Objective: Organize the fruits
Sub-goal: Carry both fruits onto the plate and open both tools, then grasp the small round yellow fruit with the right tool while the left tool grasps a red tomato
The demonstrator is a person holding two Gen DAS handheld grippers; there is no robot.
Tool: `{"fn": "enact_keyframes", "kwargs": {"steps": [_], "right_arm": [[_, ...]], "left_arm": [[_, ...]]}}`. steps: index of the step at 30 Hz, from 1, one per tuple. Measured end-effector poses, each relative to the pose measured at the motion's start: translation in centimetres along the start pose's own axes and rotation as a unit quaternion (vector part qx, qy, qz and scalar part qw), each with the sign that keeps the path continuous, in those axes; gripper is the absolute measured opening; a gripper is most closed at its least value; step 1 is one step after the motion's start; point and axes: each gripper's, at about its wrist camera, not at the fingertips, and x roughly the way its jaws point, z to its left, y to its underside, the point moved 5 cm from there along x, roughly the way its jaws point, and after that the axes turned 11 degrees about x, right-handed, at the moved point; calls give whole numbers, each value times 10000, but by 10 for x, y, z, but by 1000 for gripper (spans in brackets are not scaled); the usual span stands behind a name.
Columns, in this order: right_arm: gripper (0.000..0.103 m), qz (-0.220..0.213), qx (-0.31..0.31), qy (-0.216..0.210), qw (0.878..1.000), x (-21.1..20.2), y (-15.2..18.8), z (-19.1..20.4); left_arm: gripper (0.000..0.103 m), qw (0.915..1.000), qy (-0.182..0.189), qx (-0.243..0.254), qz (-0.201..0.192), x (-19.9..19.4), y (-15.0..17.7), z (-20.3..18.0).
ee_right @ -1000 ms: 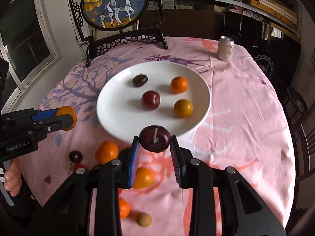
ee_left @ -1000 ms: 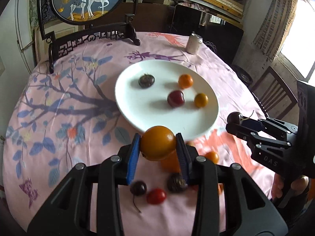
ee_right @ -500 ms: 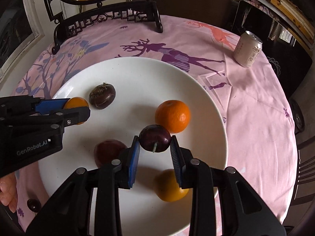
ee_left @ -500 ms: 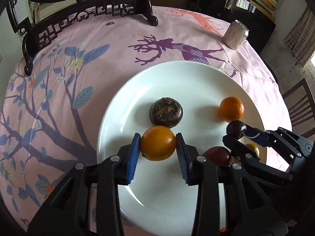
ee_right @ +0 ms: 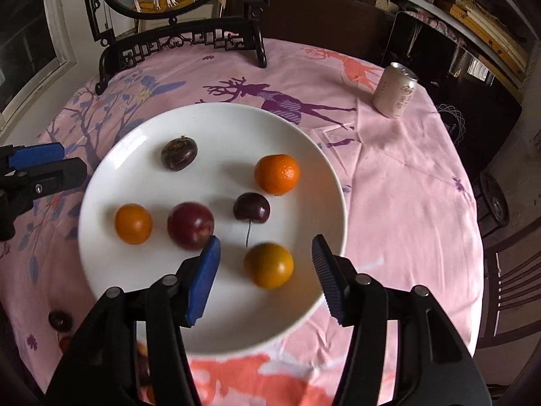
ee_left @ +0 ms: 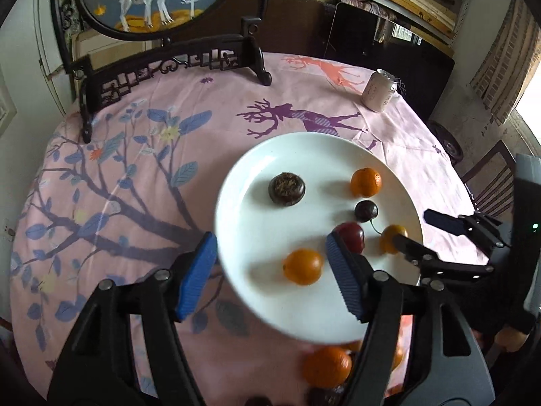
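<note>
While both grippers stand released and empty, left gripper (ee_left: pixel 270 270) and right gripper (ee_right: pixel 265 274) at lower frame, white plate (ee_right: pixel 216 128) at centre holds six fruits; loose orange (ee_left: pixel 326 367) and others at bottom edge await placing.

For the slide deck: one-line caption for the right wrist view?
Open right hand-held gripper above round white ceramic plate holding six fruits, dark stemmed cherry included.
</note>
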Motion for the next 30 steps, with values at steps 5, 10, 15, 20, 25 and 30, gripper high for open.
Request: {"fn": "enact_keyframes", "kwargs": {"steps": [5,10,15,20,25,30], "right_arm": [[57,-330,339,-394,9981,-62,79,1],[57,-369,832,-607,9940,-81,134,3],[57,-318,786,-491,9952,-88,148,6],[57,-201,602,-418,9971,-88,171,13],[57,47,537,-434,9976,-73,193,20],[34,130,432,-484,9978,-58,197,26]], "left_arm": [[73,9990,-293,-4,-345,-44,78,-1],[73,9993,-168,-229,-255,-51,146,-5],[73,9999,-88,-105,-7,-51,176,-13],[73,9999,-52,27,82,-53,189,-25],[74,9999,8,140,67,-56,190,-34],[74,9996,154,185,117,-55,192,-41]]}}
